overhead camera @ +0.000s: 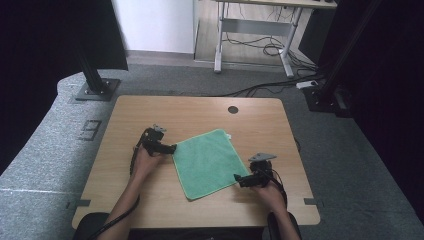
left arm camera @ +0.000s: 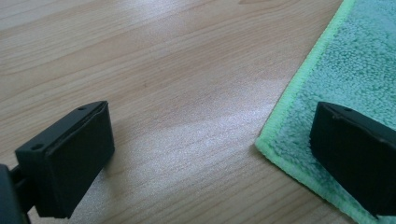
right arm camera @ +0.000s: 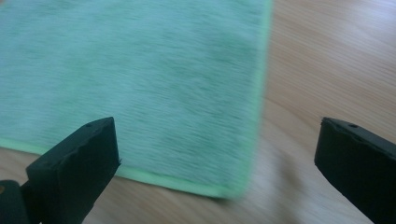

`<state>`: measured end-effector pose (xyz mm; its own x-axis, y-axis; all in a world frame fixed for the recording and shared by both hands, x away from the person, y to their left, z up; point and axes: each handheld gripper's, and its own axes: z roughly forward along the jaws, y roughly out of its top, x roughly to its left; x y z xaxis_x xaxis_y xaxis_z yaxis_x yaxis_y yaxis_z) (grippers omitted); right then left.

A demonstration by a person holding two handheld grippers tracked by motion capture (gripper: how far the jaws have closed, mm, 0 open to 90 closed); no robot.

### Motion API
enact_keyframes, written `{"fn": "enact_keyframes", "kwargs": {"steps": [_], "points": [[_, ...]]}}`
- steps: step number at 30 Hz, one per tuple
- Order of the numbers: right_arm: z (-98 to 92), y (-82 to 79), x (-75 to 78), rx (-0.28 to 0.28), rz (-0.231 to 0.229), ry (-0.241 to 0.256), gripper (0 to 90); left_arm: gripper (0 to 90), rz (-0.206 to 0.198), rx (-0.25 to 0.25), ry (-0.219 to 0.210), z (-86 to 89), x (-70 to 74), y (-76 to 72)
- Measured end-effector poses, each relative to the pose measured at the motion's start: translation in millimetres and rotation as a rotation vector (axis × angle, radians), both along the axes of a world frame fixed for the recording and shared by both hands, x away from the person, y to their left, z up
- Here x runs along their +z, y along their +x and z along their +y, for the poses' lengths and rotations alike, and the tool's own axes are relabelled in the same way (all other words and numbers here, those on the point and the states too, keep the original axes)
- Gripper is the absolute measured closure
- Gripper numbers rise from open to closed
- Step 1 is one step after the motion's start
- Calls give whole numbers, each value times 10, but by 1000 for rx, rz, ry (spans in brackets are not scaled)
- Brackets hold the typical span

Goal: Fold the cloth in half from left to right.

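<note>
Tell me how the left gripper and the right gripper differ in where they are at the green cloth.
The left gripper straddles the cloth's left corner, one of its fingers over the fabric; the right gripper frames the right corner with both fingers off the cloth. In the high view the left sits farther up the table than the right. Both are open, and neither grips the cloth.

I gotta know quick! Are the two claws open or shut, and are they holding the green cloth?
Left claw: open, one jaw over the green cloth corner, holding nothing.
Right claw: open, at another corner, holding nothing.
</note>
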<state>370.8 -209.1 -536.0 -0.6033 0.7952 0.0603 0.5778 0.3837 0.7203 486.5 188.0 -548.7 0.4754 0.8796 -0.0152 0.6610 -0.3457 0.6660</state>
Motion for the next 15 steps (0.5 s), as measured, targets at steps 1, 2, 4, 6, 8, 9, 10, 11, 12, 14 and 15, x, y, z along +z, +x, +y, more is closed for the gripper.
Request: {"fn": "enact_keyframes", "kwargs": {"steps": [1, 2, 4, 6, 8, 9, 10, 11, 12, 14, 15], "points": [[53, -11, 5, 20, 0, 6, 0, 1, 0, 3, 0, 0, 1, -4], [110, -25, 9, 34, 2, 15, 0, 3, 0, 10, 1, -3, 1, -13], [217, -50, 10, 70, 2, 19, 0, 5, -2, 15, 1, -5, 0, -19], [320, -75, 2, 105, -2, 11, 0, 4, 0, 18, 1, -5, 1, -24], [413, -96, -10, 130, 5, 7, 0, 3, 1, 18, 3, -4, 2, -25], [456, -106, -17, 145, 9, 10, 0, 3, 1, 18, 4, -4, 2, -25], [500, -116, -24, 160, 13, 12, 0, 2, 1, 19, 4, -4, 2, -26], [541, -126, -29, 175, 17, 12, 0, 3, 1, 19, 3, -5, 2, -26], [584, -137, -32, 187, 20, 13, 0, 3, 1, 20, 3, -5, 1, -26], [664, -157, -29, 214, 25, 19, 3, 3, 1, 20, 3, -5, 1, -27], [703, -166, -25, 226, 26, 23, 3, 3, 0, 20, 3, -5, 1, -27]]}}
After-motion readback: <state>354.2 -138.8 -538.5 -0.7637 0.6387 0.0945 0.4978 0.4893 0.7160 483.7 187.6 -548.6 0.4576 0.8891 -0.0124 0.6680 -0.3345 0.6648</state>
